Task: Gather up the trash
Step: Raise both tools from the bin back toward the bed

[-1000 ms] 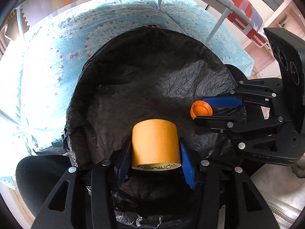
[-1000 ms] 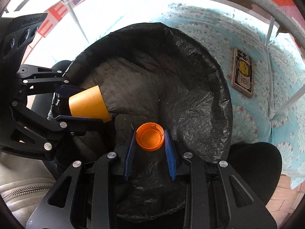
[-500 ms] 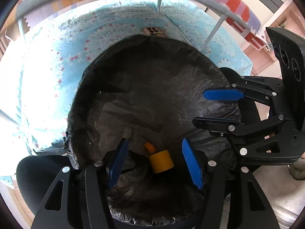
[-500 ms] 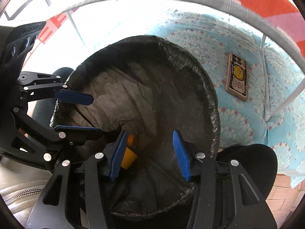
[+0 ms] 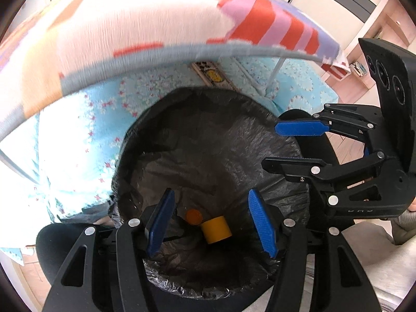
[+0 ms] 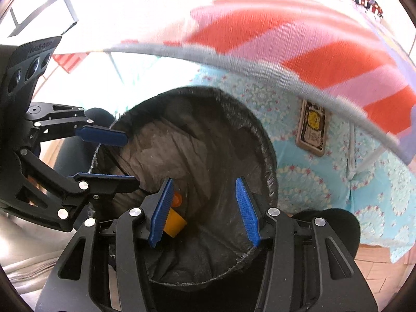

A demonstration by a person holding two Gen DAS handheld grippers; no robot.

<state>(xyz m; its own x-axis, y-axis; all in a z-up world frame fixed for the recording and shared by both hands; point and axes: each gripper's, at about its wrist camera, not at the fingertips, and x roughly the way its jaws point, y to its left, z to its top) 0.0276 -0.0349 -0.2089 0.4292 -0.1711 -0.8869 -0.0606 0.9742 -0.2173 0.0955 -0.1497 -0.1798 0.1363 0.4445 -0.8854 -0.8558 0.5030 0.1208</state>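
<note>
Beyond the round bin lined with a crinkled black plastic bag (image 5: 208, 140), a light-blue flowered cloth (image 5: 85, 135) spreads under a striped red, lilac and white fabric with a grey edge (image 6: 299, 49). A flat rectangular packet with a yellow print (image 6: 313, 127) lies on that cloth, near the bin's far rim. Above the bin's near rim hang 2 black grippers with blue pads. The left gripper (image 5: 210, 221) has its jaws well apart with nothing between the pads. The right gripper (image 6: 205, 208), just beside it over the same bin, also holds its jaws apart and empty. Down at the bottom of the bin lies the yellow-orange roll of tape (image 5: 216, 228) on its side. The small round orange bottle cap (image 5: 193, 216) rests touching the roll, on the side farther from the bin's near rim.
</note>
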